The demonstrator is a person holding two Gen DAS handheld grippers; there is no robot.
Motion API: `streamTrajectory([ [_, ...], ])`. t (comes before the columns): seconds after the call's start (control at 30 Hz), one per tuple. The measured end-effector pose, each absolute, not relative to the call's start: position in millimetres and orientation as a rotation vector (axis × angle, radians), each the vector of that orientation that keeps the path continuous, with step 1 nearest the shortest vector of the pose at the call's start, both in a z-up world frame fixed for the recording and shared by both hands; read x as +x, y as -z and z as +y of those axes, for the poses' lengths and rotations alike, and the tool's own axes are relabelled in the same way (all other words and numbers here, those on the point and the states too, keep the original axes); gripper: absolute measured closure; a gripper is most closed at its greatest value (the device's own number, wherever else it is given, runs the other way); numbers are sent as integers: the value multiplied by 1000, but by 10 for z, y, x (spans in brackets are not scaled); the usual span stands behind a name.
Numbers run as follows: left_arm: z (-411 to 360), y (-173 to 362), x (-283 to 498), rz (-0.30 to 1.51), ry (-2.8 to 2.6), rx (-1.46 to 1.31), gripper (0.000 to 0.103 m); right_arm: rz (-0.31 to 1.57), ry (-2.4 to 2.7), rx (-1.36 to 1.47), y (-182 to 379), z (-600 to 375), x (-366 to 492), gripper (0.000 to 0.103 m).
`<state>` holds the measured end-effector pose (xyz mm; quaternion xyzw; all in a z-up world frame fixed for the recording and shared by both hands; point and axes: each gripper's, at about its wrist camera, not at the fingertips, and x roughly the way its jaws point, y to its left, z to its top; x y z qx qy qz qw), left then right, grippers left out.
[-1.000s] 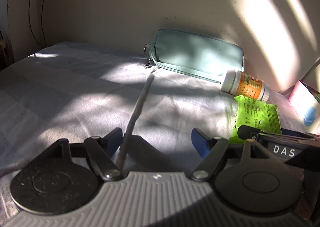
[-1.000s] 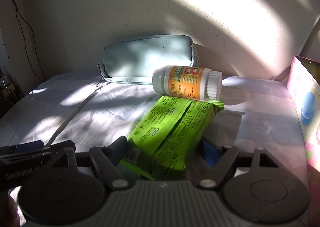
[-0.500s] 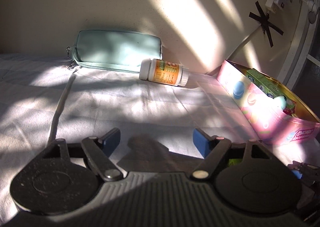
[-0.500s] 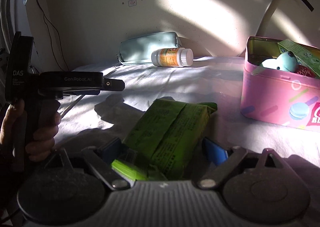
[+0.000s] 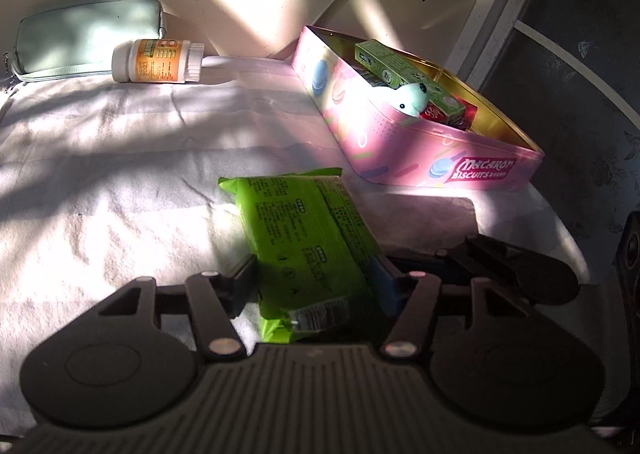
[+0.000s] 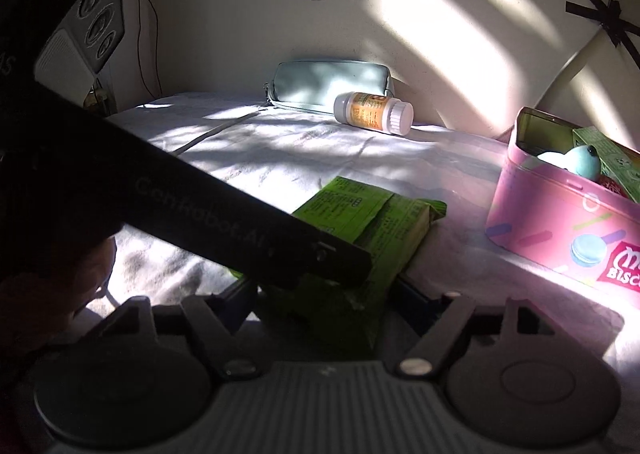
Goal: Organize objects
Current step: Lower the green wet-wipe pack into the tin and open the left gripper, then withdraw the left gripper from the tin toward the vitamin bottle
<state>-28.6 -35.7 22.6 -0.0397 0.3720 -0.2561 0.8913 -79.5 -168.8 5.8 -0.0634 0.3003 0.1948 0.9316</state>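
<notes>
A pale teal zipped pouch [image 5: 86, 34] leans on the wall beside a white-capped orange bottle [image 5: 158, 60]. Both grippers' jaws, just closing, clamp the bright green plastic packet [image 5: 304, 238]: left gripper [image 5: 316, 282], right gripper [image 6: 332, 294]. Rightward sits a pink biscuit tin [image 5: 440, 150].

Green packet [image 6: 372, 222] near end hidden behind left gripper body; tin [image 6: 560, 230] cut off.

Glossy green plastic packet [image 5: 308, 242], rumpled white cloth [image 5: 120, 182], shiny pink tin [image 5: 404, 142].
</notes>
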Motion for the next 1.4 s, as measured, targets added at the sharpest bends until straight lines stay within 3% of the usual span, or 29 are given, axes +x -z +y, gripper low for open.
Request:
streamTrajectory([
  [0.03, -381, -298, -295, 742, 517, -64, 43, 598, -394, -118, -81, -1727, -814, 48],
  [0.07, -387, -361, -303, 722, 522, -64, 45, 572, -395, -94, -128, -1783, -842, 52],
  [0.33, -1063, -1126, -245, 418, 630, 42, 45, 246, -207, -115, -622, -2254, -860, 51],
  [0.63, -2139, -933, 494, 443, 678, 132, 43, 385, -67, 3, -541, -3163, -125, 50],
  [0.77, -2435, -778, 700, 420, 489, 249, 35, 411, 83, 10, -375, -3352, 135, 32],
  [0.9, -2341, -740, 779, 444, 377, 225, 27, 398, 95, 33, -279, -3447, 84, 32],
  [1.4, -1850, -861, 260, 464, 284, 209, 27, 321, 82, 94, -467, -3253, -428, 28],
])
